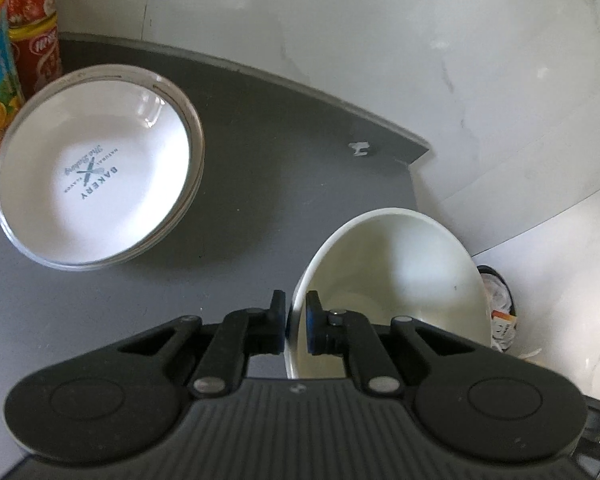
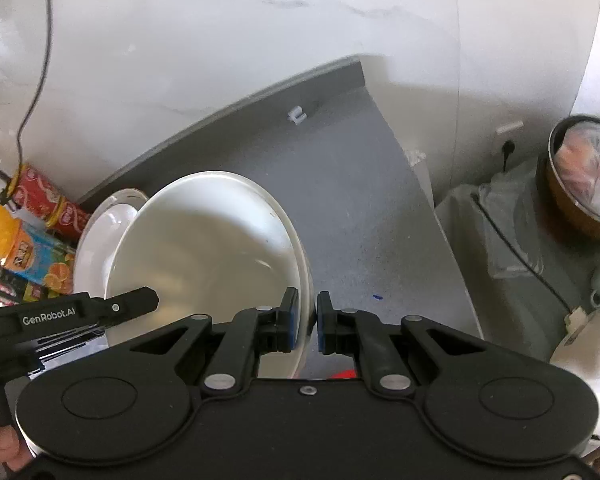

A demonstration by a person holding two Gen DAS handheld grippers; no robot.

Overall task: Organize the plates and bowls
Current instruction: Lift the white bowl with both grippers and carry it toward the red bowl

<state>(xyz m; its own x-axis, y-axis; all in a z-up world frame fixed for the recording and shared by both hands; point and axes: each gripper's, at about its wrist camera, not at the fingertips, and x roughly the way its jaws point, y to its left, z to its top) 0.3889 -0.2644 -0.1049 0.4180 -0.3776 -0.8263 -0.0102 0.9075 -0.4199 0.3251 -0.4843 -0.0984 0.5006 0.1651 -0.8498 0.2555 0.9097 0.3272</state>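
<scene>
Both grippers, left gripper (image 1: pixel 291 322) and right gripper (image 2: pixel 308 322), have jaws clamped on the plain white ceramic bowl (image 1: pixel 396 280), lifted above the grey counter (image 1: pixel 260 140), likely bound for the stacked white printed plates (image 1: pixel 96 168) at upper left.

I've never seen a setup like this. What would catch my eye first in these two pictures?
Probably the plain white bowl, pinched by its rim between the left gripper on one side and the right gripper on the other, above the grey table. Next, at the left wrist view's left, the stack of white plates printed BAKERY.
</scene>
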